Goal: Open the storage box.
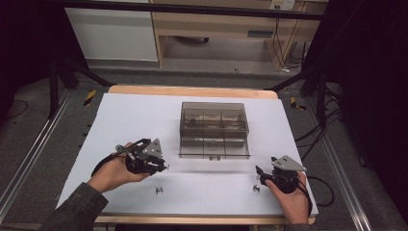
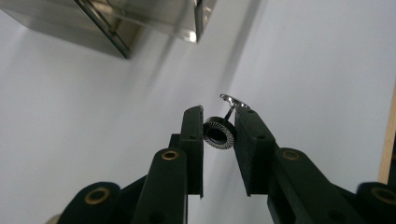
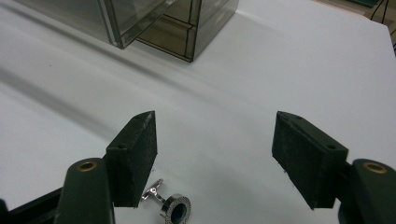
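Three small silver cufflinks show, each a round face with a ribbed rim and dark centre on a short post with a toggle bar. One cufflink (image 2: 219,133) sits pinched between the jaws of the left tool (image 1: 161,166), at lower left of the high view. Two lie on the white worktop (image 1: 144,115): one (image 1: 159,191) at lower centre, another (image 3: 170,208) just beside the right tool (image 3: 215,158), whose jaws stand wide. One smoky clear compartment box (image 1: 214,129) sits mid-frame.
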Motion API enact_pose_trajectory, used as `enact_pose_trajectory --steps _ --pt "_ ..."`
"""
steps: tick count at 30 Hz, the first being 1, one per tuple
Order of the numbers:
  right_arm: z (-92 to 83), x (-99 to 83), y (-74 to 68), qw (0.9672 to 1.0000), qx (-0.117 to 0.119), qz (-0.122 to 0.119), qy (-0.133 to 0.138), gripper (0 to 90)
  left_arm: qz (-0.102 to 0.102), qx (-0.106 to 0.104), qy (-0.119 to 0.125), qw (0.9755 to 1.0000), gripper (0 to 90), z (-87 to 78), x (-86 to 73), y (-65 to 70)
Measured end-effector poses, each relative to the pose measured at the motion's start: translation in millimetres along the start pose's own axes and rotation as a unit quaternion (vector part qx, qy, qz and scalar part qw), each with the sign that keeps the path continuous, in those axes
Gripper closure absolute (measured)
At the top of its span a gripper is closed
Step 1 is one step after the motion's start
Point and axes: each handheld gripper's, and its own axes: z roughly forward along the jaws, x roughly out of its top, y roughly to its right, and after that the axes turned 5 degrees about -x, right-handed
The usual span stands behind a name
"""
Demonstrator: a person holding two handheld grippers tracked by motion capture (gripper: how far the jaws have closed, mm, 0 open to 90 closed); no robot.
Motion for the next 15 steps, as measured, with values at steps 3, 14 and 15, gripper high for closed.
enact_pose_trajectory --steps 3,14,15 --pt "0.2 -0.1 -0.3 1.0 -0.001 -0.002 -0.001 30.5 0.002 0.007 0.011 0.9999 73.7 -8.3 12.8 -1.3" --pt "-0.3 -1.0 0.3 1.0 -0.001 0.003 0.0 29.6 0.016 0.006 0.037 0.9992 73.8 -1.5 58.3 -6.7" --pt "-0.3 -1.1 0.4 1.0 -0.002 0.003 0.0 29.4 0.017 0.005 0.038 0.9991 73.8 1.2 62.7 -6.9"
